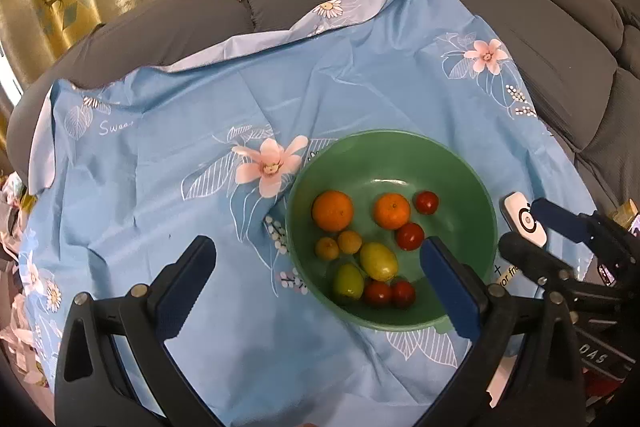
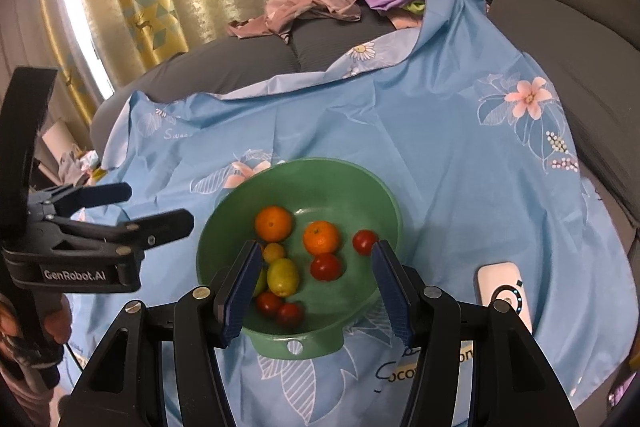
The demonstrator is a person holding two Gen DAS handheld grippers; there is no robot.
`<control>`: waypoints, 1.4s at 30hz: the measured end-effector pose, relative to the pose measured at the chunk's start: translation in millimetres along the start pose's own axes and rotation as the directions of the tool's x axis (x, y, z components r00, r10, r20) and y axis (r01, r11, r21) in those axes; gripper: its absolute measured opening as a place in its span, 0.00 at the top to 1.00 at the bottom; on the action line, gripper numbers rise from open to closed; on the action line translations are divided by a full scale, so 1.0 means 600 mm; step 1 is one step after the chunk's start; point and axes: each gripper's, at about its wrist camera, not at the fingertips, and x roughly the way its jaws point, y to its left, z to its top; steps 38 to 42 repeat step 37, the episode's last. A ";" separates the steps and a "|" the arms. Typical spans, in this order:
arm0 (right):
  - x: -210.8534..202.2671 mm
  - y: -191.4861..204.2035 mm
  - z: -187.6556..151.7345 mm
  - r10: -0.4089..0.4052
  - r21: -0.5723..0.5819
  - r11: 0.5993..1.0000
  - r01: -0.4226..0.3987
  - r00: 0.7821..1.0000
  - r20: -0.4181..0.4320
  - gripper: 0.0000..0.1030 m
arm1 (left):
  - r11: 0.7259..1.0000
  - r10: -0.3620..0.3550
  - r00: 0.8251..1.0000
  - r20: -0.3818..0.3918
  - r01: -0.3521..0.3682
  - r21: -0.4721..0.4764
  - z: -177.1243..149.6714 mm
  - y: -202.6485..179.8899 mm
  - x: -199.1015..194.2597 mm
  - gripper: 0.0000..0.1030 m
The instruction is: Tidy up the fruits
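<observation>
Where right gripper (image 2: pixel 316 287) blocks — green bowl (image 2: pixel 224 211) | fruit part-hidden

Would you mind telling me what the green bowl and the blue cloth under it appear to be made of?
The green bowl looks like moulded plastic with a smooth satin finish: soft highlights and a tab with a hanging hole on its rim. The blue cloth seems thin woven fabric, perhaps polyester or cotton: it creases, drapes and carries a printed flower pattern with a slight sheen.
</observation>
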 end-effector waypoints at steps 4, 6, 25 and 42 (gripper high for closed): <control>0.005 -0.002 0.002 -0.001 0.002 1.000 0.001 1.000 -0.006 0.44 | 1.000 0.008 1.000 0.007 -0.008 0.018 0.008 -0.009 -0.003 0.01; 0.005 -0.002 0.002 -0.001 0.001 1.000 0.001 1.000 -0.005 0.44 | 1.000 0.008 1.000 0.007 -0.008 0.022 0.010 -0.011 -0.002 0.01; 0.006 0.004 0.009 -0.001 -0.013 1.000 0.001 1.000 0.000 0.44 | 0.999 0.026 1.000 0.001 -0.026 0.038 0.014 -0.014 0.001 0.01; 0.006 0.010 0.010 -0.001 -0.018 1.000 0.001 1.000 0.000 0.44 | 0.999 0.026 1.000 -0.001 -0.026 0.040 0.016 -0.017 0.002 0.01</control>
